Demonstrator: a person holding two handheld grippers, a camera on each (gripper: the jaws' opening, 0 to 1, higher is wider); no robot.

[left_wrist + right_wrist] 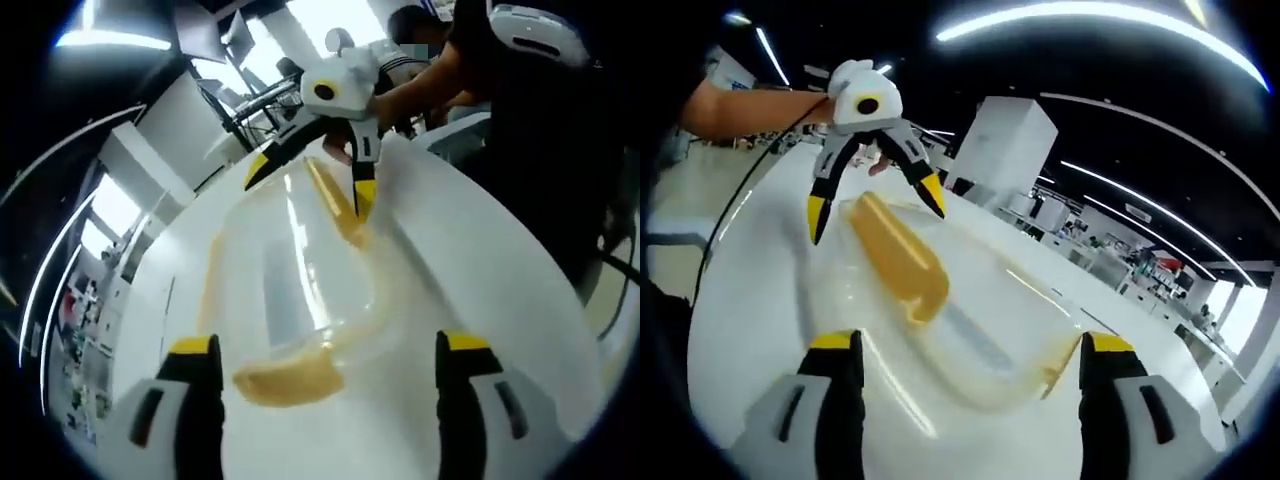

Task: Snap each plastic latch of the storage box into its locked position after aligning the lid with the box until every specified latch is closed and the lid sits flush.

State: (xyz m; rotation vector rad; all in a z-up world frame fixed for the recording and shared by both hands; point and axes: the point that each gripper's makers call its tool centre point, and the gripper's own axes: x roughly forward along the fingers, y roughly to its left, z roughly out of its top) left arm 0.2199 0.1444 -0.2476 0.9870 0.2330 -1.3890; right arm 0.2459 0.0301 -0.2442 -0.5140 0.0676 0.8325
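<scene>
the clear storage box (300, 290) lies on the white table (500, 290), seen lengthwise between the two grippers, with its transparent lid (970, 320) on top; whether the lid sits fully flush is hard to tell through the glare and blur, and nothing can be made out inside the box through the clear plastic. in the right gripper view a long yellow handle (898, 258) runs along the middle of the lid, and a yellow latch (1060, 370) shows at the box's near right edge, just beside that gripper's right jaw. in the left gripper view a yellow latch (290, 382) sits at the near end of the box, between the jaws of the left gripper (328, 360), whose jaws stand spread wide and grasp nothing. the right gripper (970, 362) is likewise released, its jaws wide apart over the near end of the box. each gripper shows at the far end of the box in the other's view, held in a person's hand (400, 95), yellow tips parted above the lid.
</scene>
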